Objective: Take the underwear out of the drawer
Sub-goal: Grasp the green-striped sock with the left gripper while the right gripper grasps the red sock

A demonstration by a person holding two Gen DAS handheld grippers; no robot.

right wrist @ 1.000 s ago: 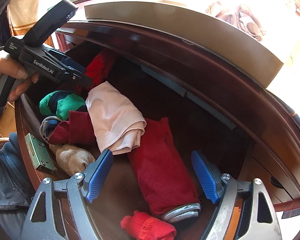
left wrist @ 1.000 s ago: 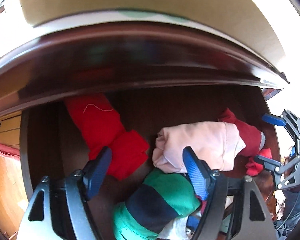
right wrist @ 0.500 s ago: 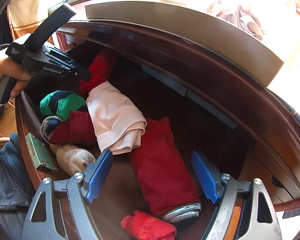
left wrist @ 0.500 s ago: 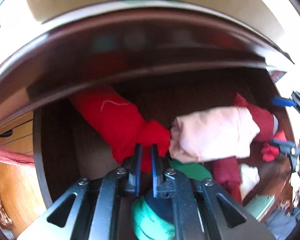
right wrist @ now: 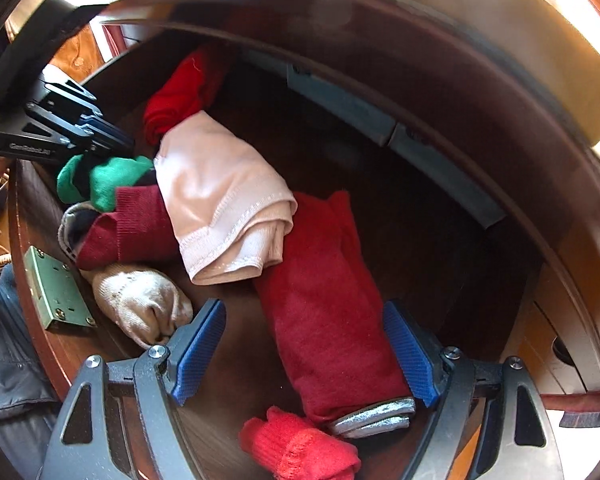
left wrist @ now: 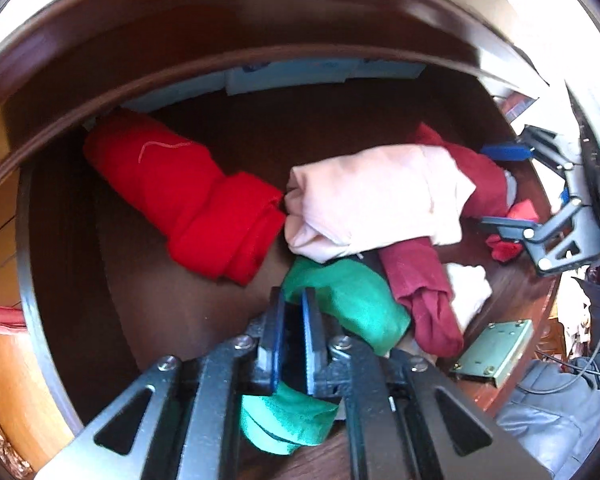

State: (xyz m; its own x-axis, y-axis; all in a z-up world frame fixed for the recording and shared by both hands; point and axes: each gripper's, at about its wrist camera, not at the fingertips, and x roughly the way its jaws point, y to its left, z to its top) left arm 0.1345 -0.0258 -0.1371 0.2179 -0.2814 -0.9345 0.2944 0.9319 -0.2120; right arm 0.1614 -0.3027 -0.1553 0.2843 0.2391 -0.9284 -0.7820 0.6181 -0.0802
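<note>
The pale pink underwear lies folded in the middle of the dark wooden drawer, ahead of the left gripper and a little to the right of its fingers; nothing grips it. In the right wrist view the same pink bundle sits ahead of the right gripper, its hemmed edge draped over the upper end of a dark red rolled garment.

The left gripper's fingers are drawn close together and pinch a green garment with a dark band; green cloth shows both beyond the fingertips and bunched below them. From the right wrist view that green piece is tucked under the nose of the left gripper, just beside the pink bundle.

The right gripper's blue fingers are spread wide, with the lower end of the dark red roll lying between them; whether either pad touches the cloth is hard to tell. A cream sock rests just outside its left finger, touching or nearly so, and a small bright red knit piece lies below the fingers, next to the roll's grey cuff.

Left of the pink bundle, a bright red rolled garment reaches toward the drawer's back. A maroon sock runs from under the pink bundle. A metal lock plate sits on the drawer's front wall
</note>
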